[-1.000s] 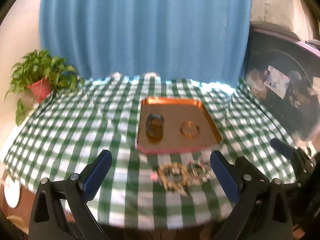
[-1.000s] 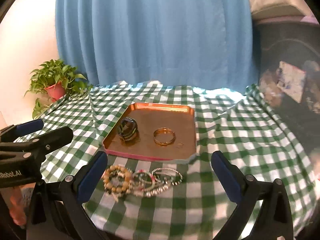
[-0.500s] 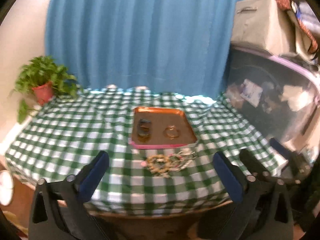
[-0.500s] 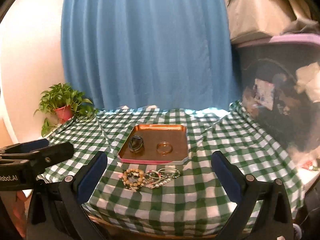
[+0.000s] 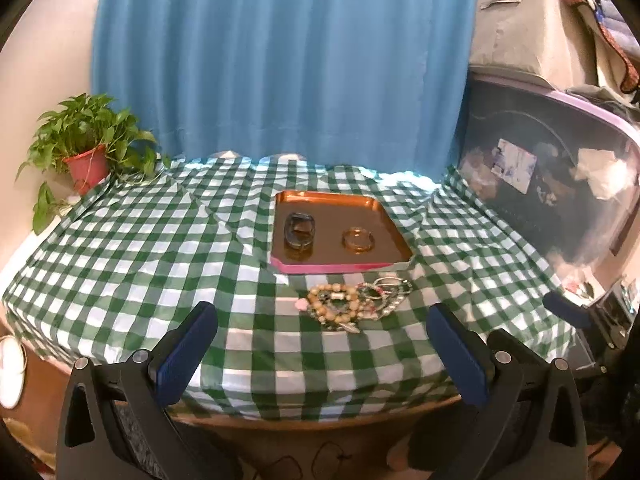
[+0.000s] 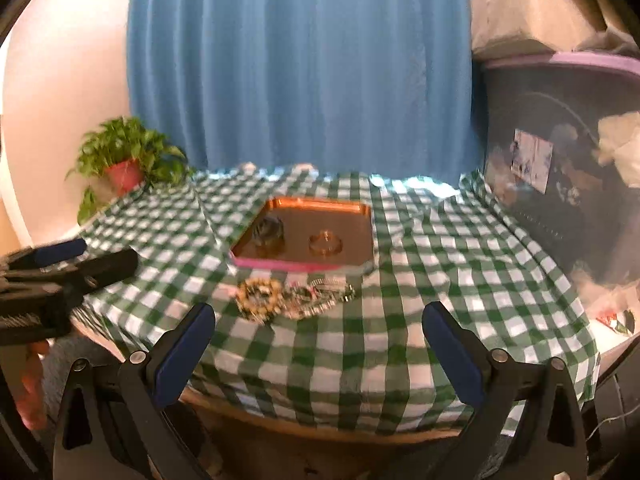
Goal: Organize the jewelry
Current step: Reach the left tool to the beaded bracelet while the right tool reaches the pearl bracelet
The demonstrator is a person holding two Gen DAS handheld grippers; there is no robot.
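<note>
A tangled heap of beaded and silvery chain bracelets (image 5: 354, 304) lies on the green-and-white checked cloth (image 5: 160, 248) that covers the desk, just in front of the near, pink-edged rim of a shallow copper-coloured rectangular tray (image 5: 340, 267). The pile's left part is a ring of tan beads; its right part is thinner metal links. It does not touch the tray as far as can be told.

Inside the tray rest two pieces, apart from each other: a dark, chunky wide bangle (image 5: 300, 231) on the left and a thin gold ring-shaped bangle (image 5: 359, 240) to its right.

Both pairs of tongs hang back at the desk's near edge, clear of the jewelry. The left tongs (image 5: 322, 334) are spread wide with blue-padded tips and nothing between them. The right tongs (image 6: 318, 332) are likewise released and carry nothing; the right wrist view is somewhat blurred.

A leafy green plant in a red pot (image 5: 86, 148) stands at the far left corner. A pleated blue curtain (image 5: 280, 60) hangs behind the desk, and a dark plastic storage bin with a purple lid (image 5: 552, 152) sits to the right.
</note>
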